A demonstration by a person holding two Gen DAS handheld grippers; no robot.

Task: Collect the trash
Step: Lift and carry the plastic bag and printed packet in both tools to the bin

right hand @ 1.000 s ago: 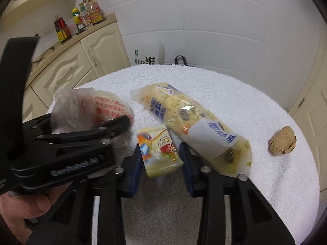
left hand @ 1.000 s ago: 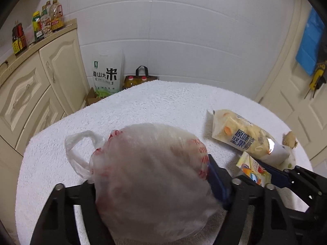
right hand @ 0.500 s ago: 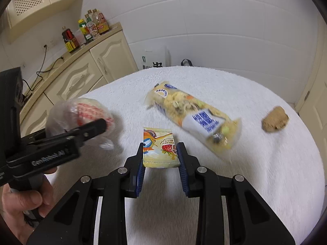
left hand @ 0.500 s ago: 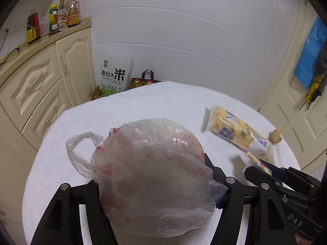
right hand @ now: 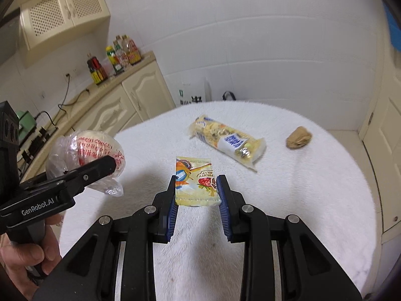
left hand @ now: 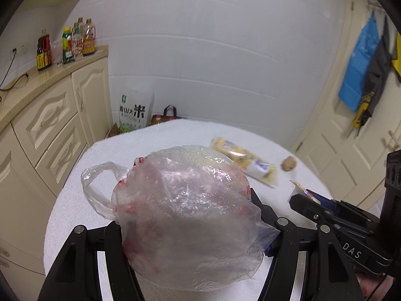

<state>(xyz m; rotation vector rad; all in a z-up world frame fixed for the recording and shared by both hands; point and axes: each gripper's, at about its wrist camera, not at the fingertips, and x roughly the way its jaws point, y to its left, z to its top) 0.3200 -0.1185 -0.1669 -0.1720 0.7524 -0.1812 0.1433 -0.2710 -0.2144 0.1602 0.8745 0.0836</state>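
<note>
Clamping a crumpled plastic bag point(left hand: 185, 220) w/ red print, left gripper point(left hand: 190, 228) holds it above the white-covered table point(right hand: 313, 200). Right gripper point(right hand: 198, 193) pinches a small yellow snack wrapper point(right hand: 195, 183) btwn blue pads. Ahead of it lie a long yellow snack pack point(right hand: 225, 141) and, further right, a brown lump point(right hand: 299, 137).

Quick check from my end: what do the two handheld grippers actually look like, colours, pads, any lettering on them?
Both are matte black plastic with silver screws at the linkage joints. The right gripper has ribbed blue pads inside its fingers. The left gripper carries white "GenRobot.AI" lettering on its side. "DAS" shows in white on the right gripper's body. No sleeve or cable visible.
</note>
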